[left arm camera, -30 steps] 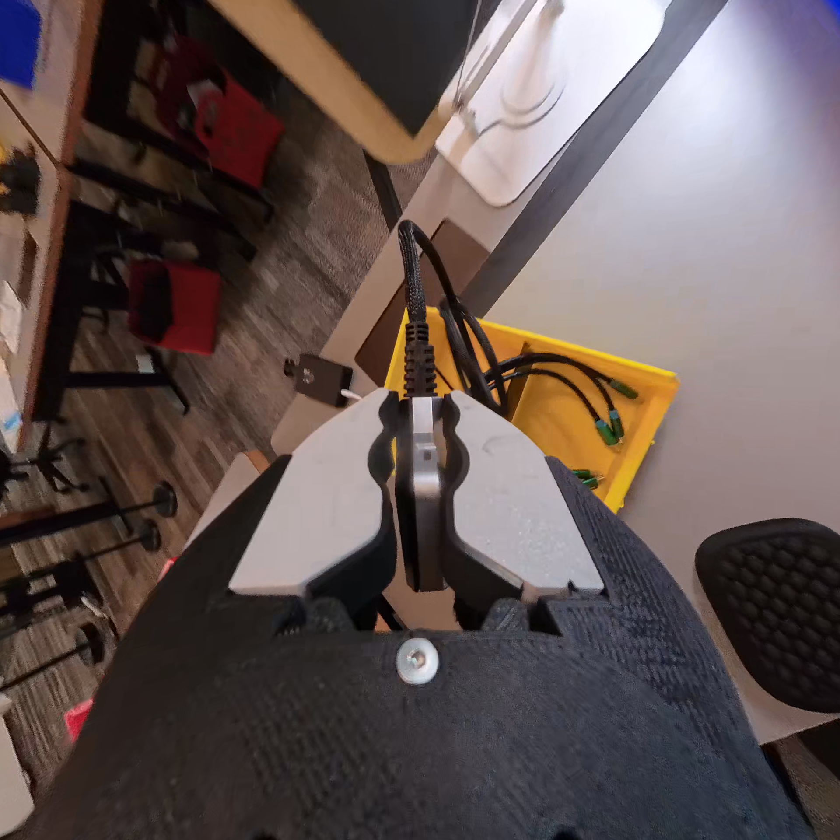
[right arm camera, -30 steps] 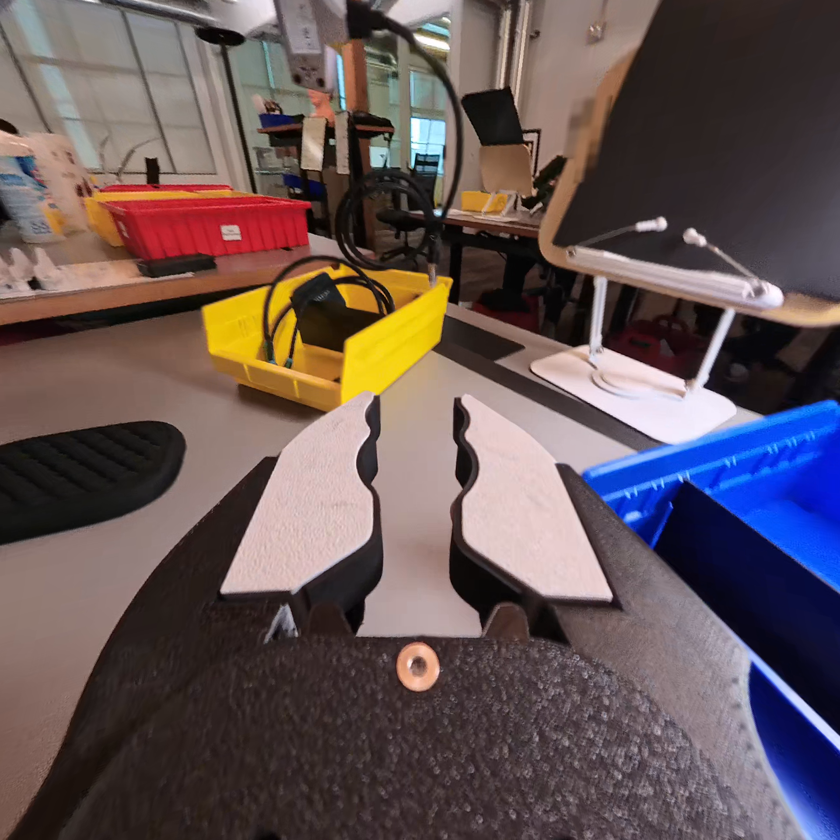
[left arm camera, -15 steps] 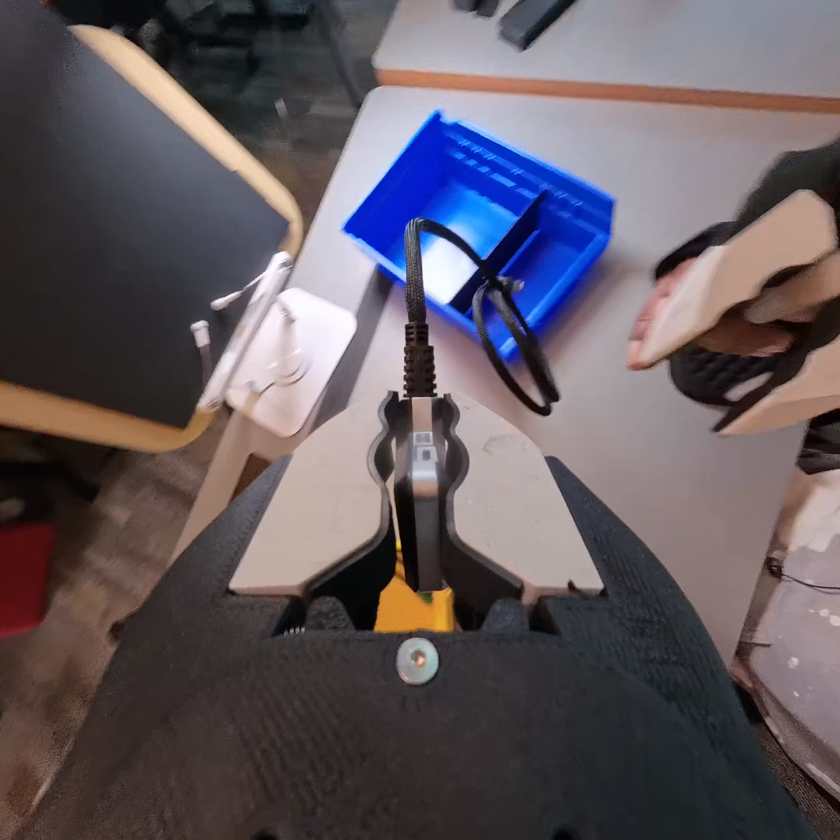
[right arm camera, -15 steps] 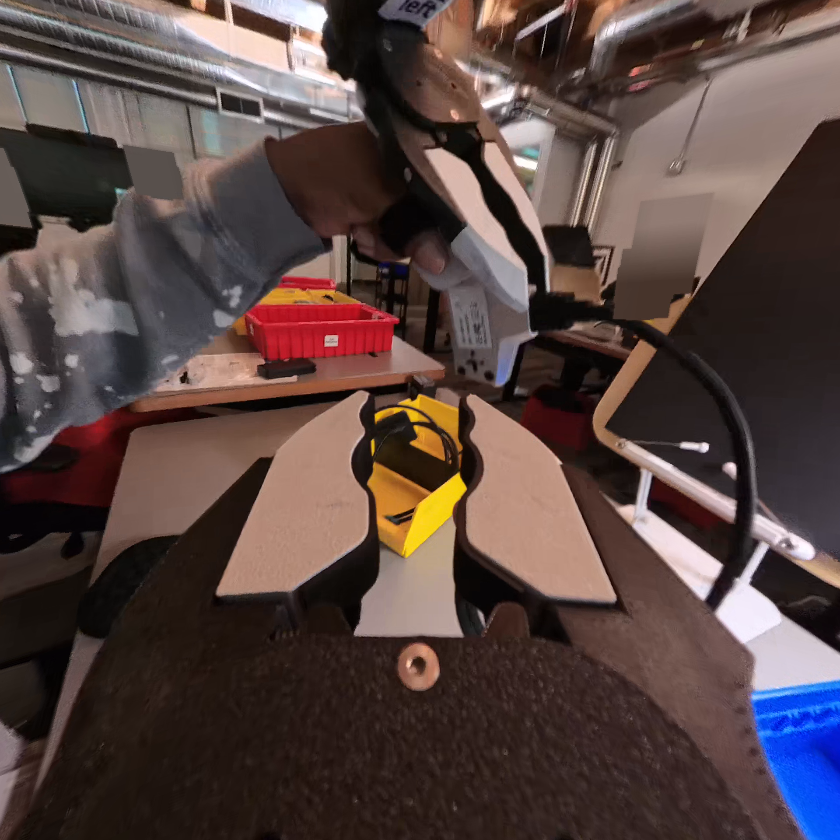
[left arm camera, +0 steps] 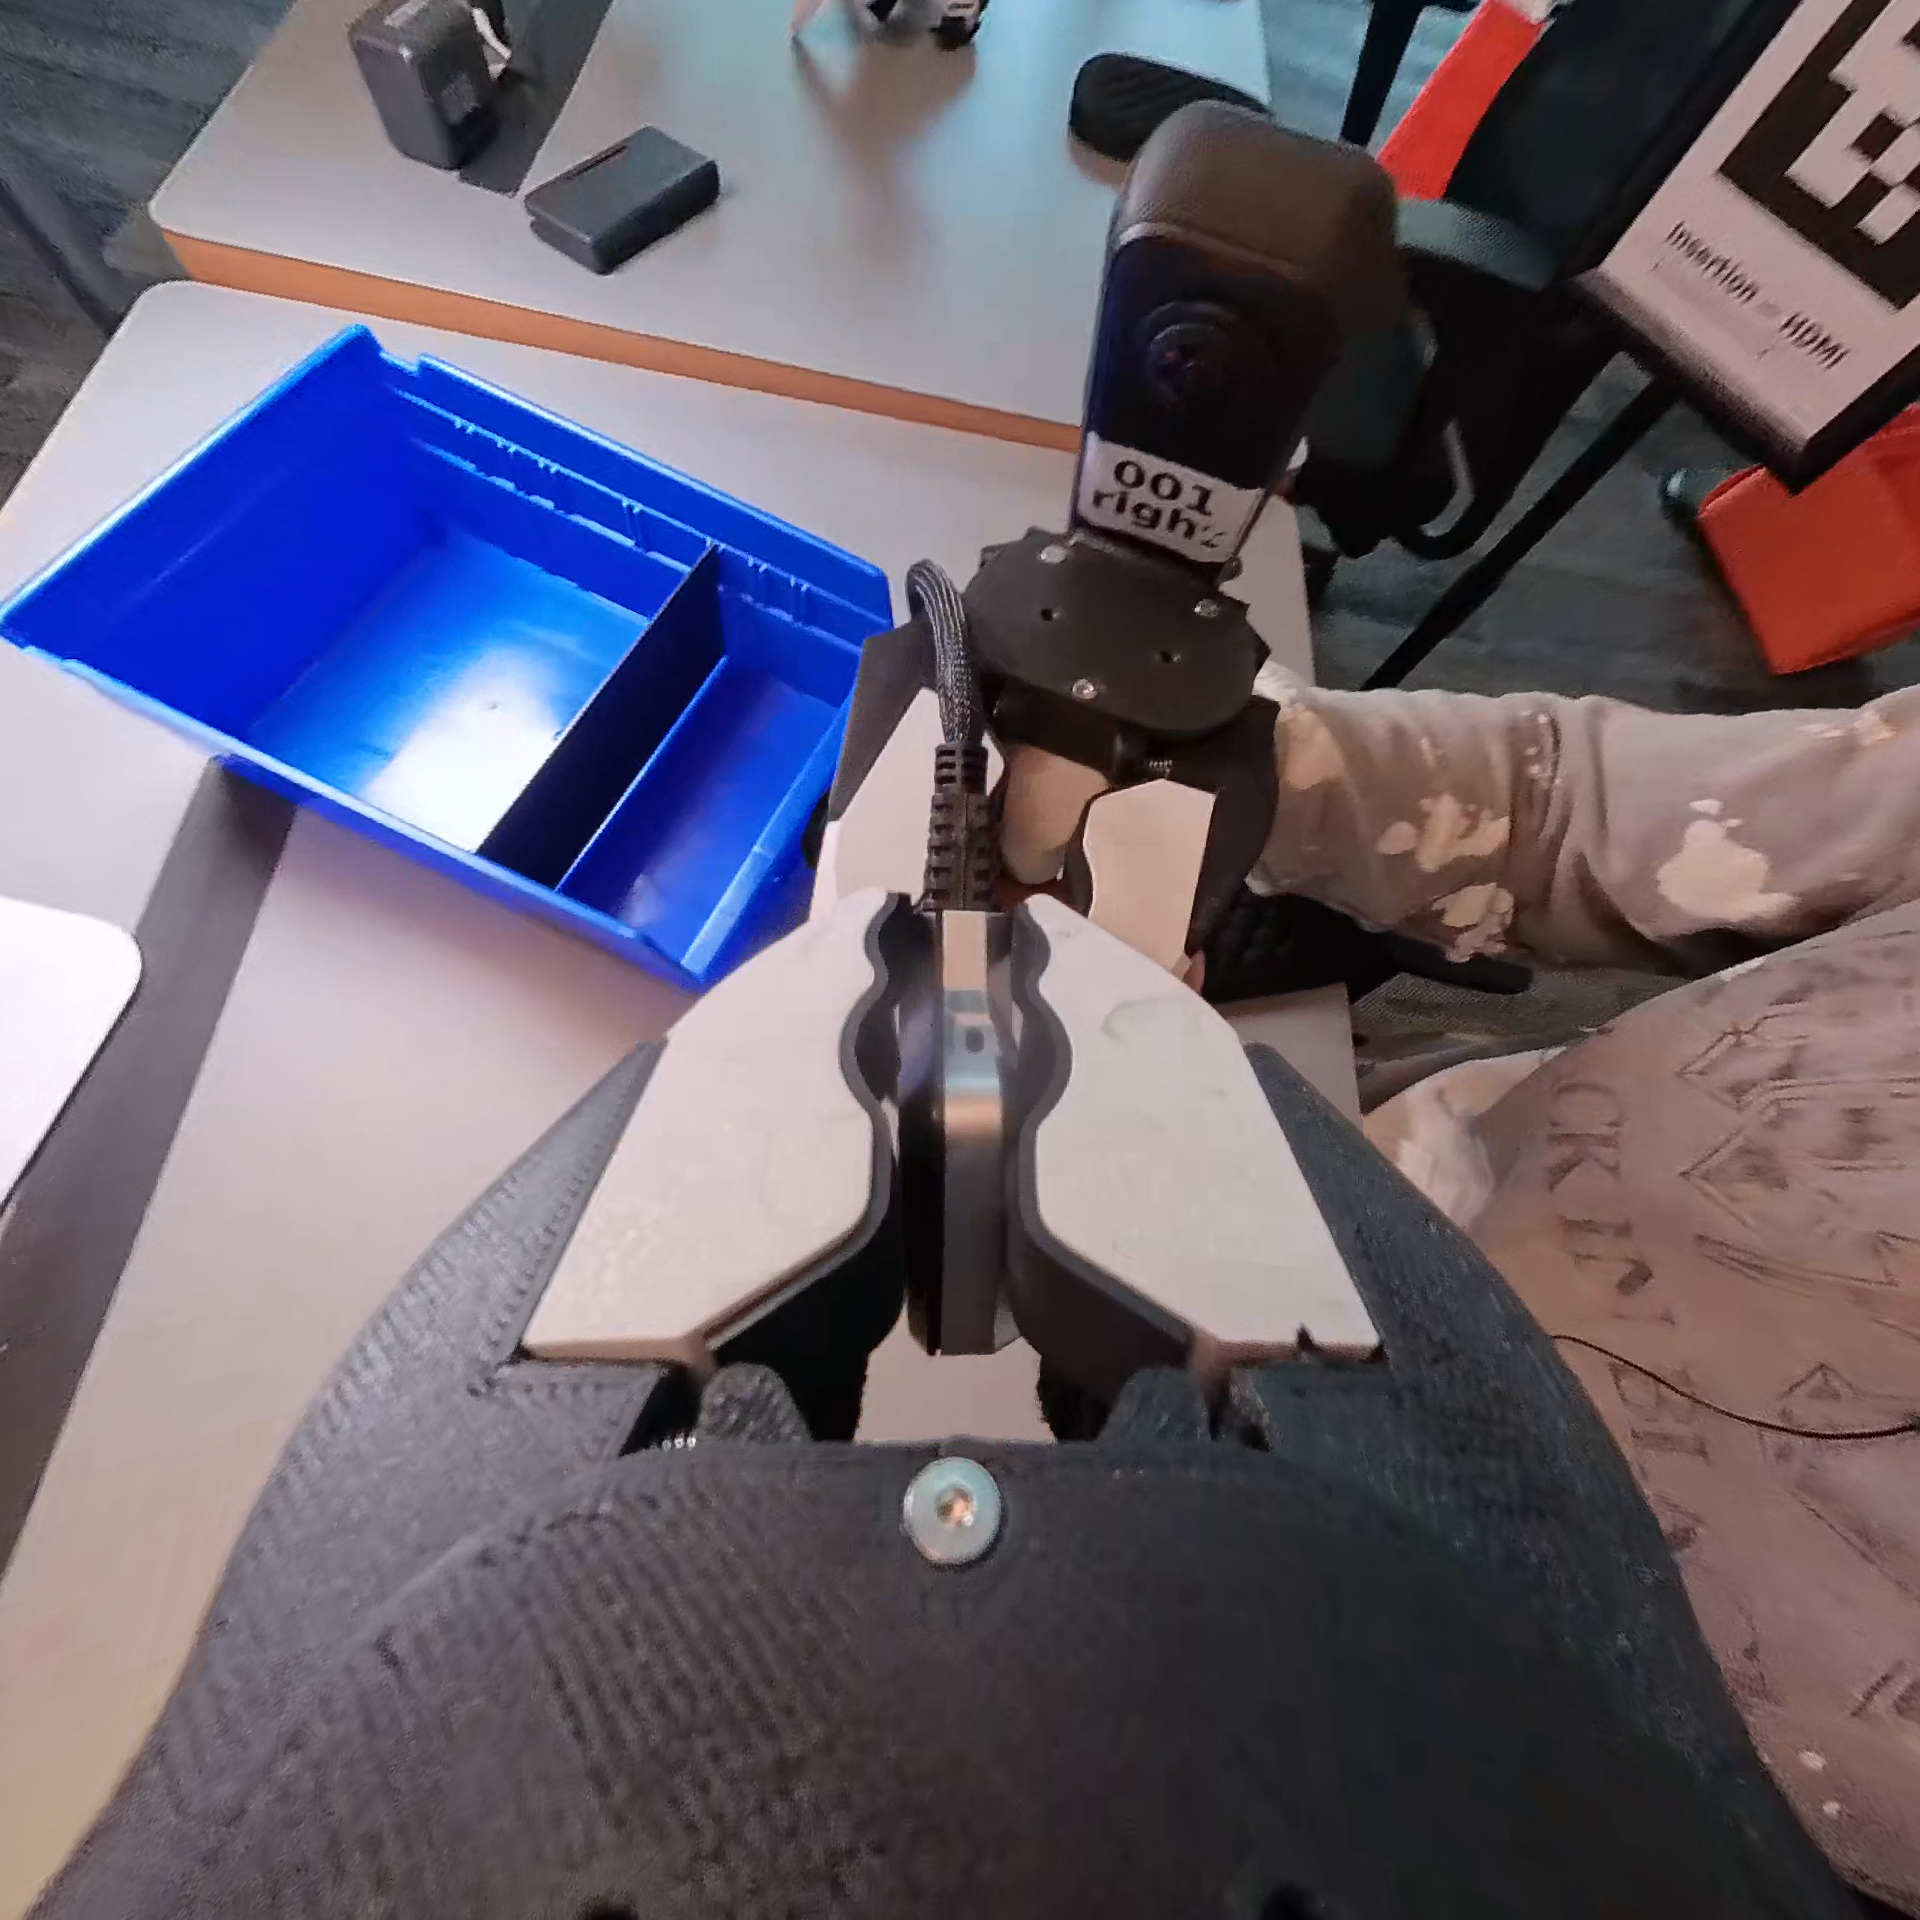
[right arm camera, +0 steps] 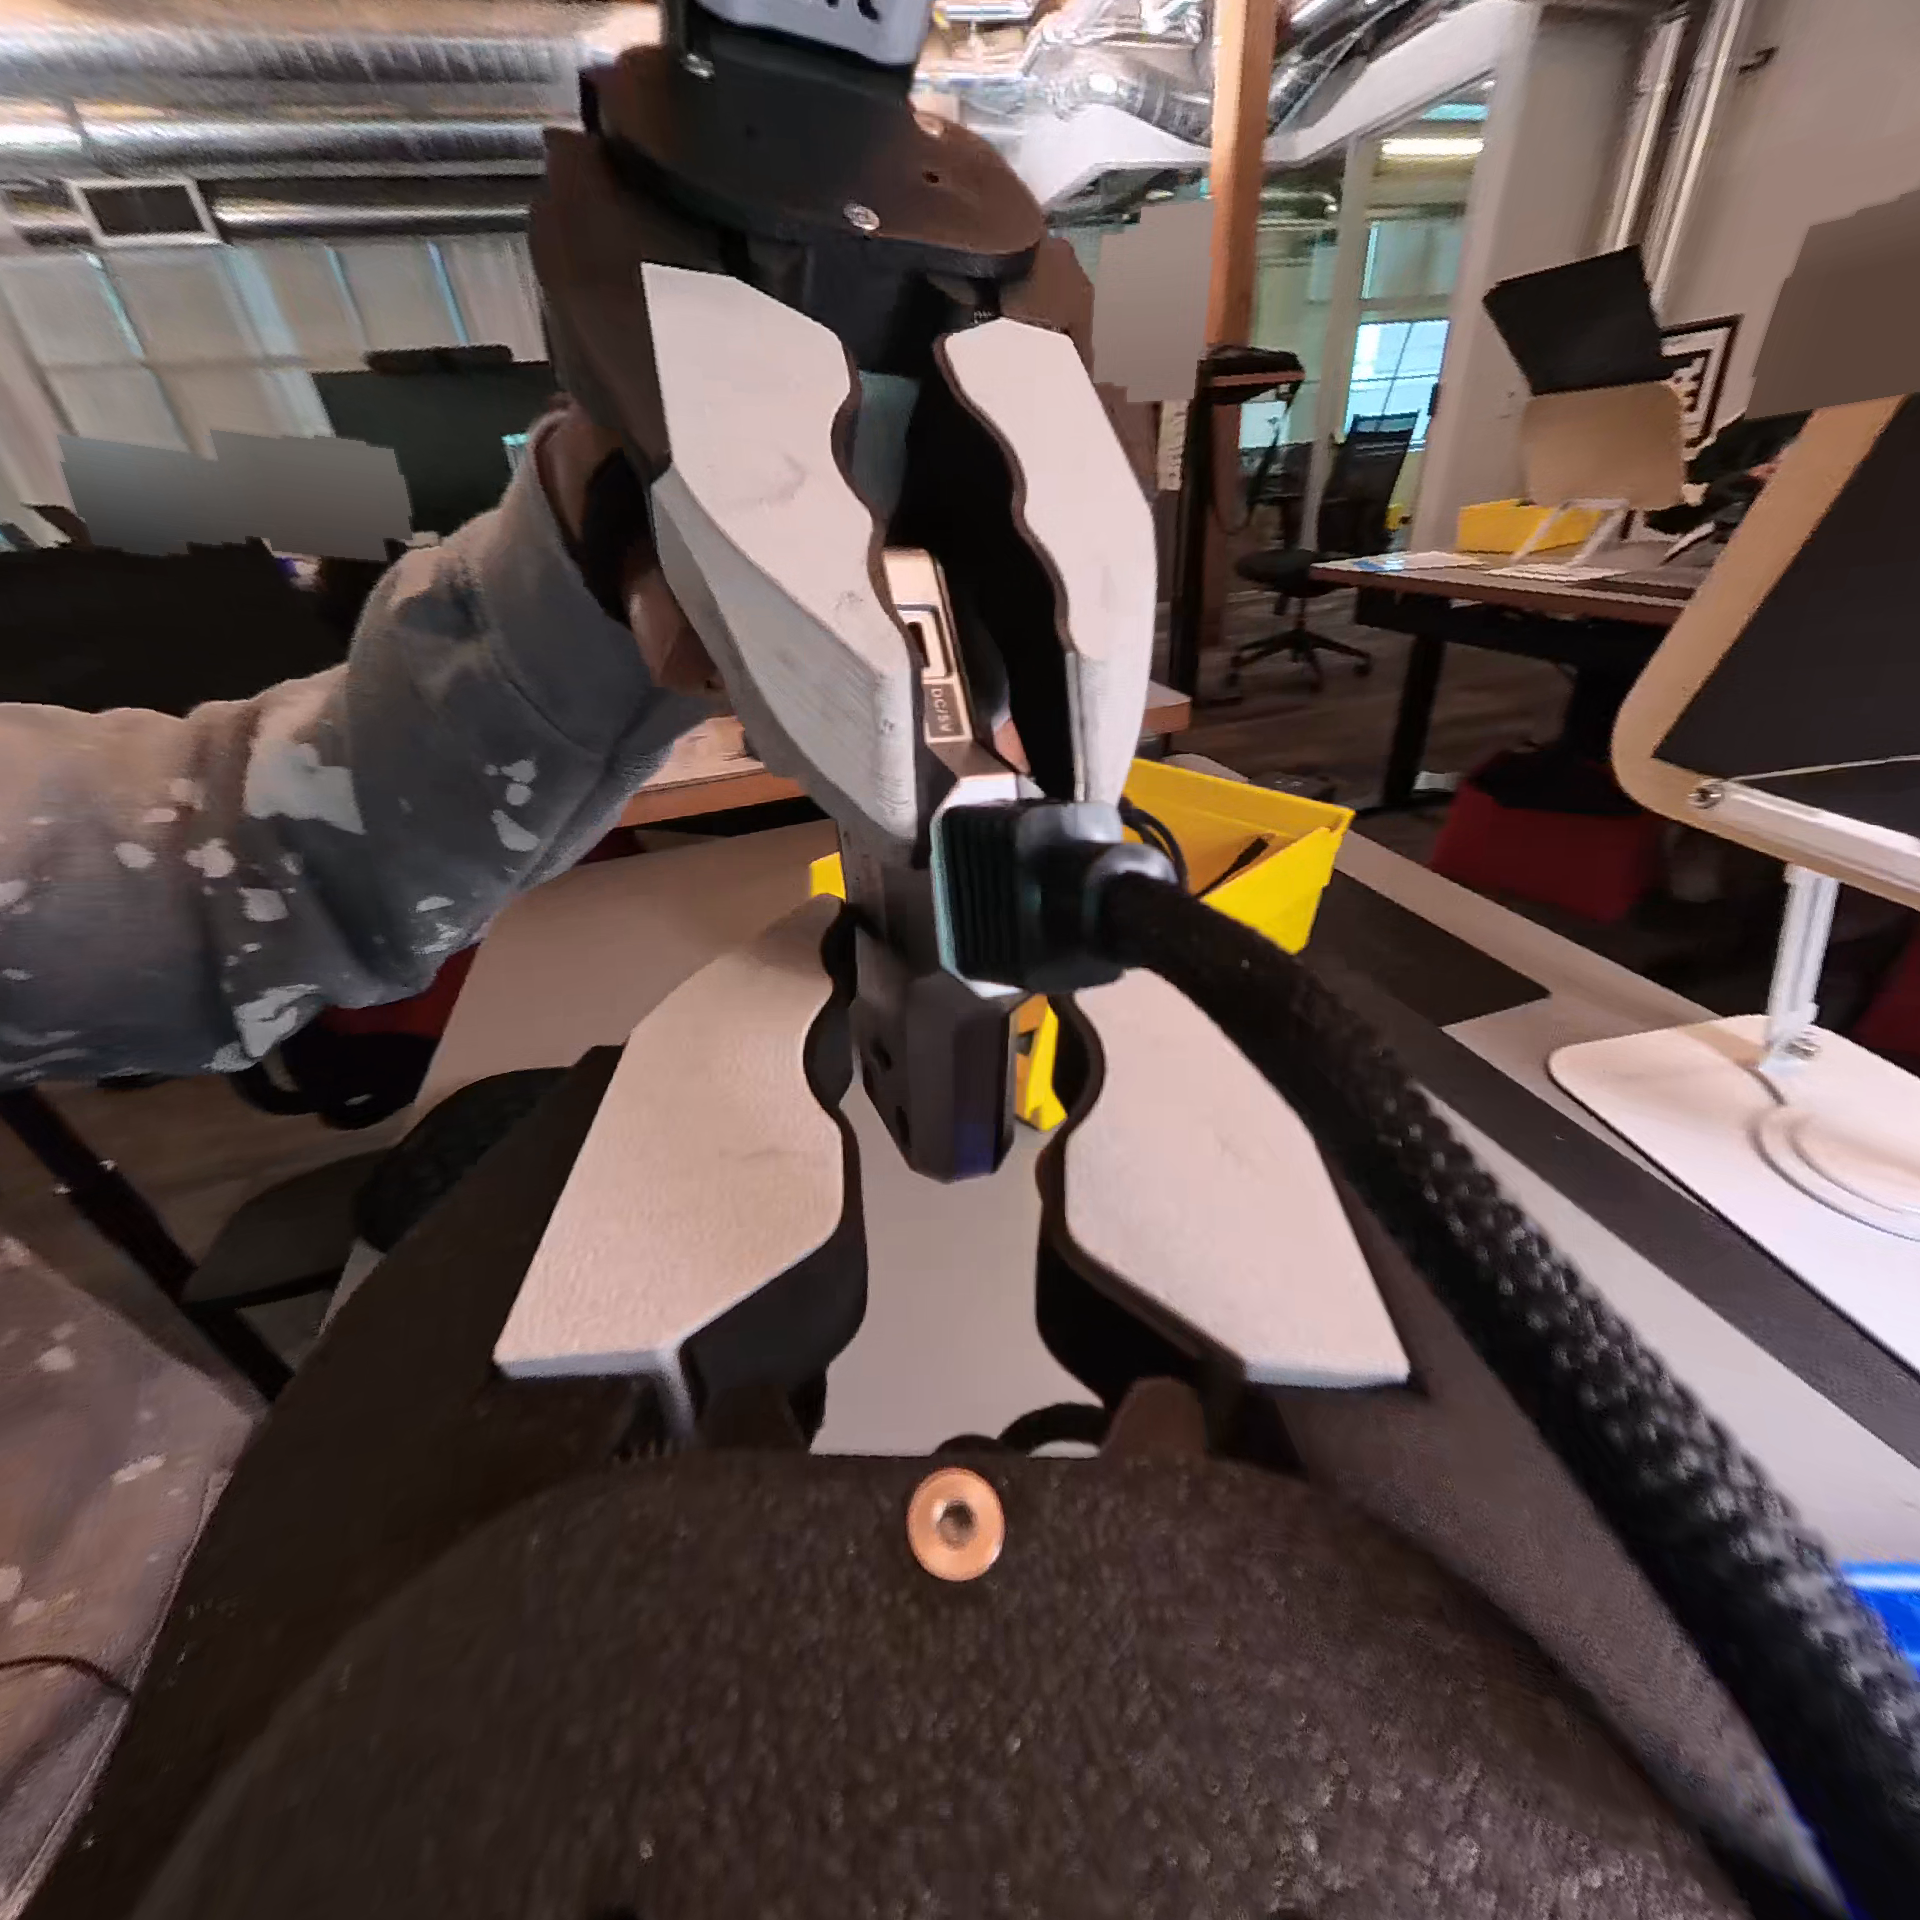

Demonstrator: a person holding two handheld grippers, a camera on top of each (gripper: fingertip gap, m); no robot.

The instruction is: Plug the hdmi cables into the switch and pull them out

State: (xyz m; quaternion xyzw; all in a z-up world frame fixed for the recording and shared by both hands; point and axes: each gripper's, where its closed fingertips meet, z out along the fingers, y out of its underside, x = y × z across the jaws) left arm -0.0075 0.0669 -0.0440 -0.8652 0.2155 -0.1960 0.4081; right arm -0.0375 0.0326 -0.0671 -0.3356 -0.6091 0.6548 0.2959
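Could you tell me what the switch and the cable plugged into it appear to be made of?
The slim grey switch looks like brushed metal, with a smooth satin sheen. The thick black cable seems sheathed in braided fabric, given its woven texture.

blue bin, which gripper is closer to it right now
Right. In the left wrist view, the right gripper hangs at the blue bin's near corner, while the left gripper, shut on the switch, sits a little further back.

Open-plan office-workshop: exposed ducts (right arm camera: pixel 312 114), desks (right arm camera: pixel 1507 592), parts bins (left arm camera: pixel 436 644).
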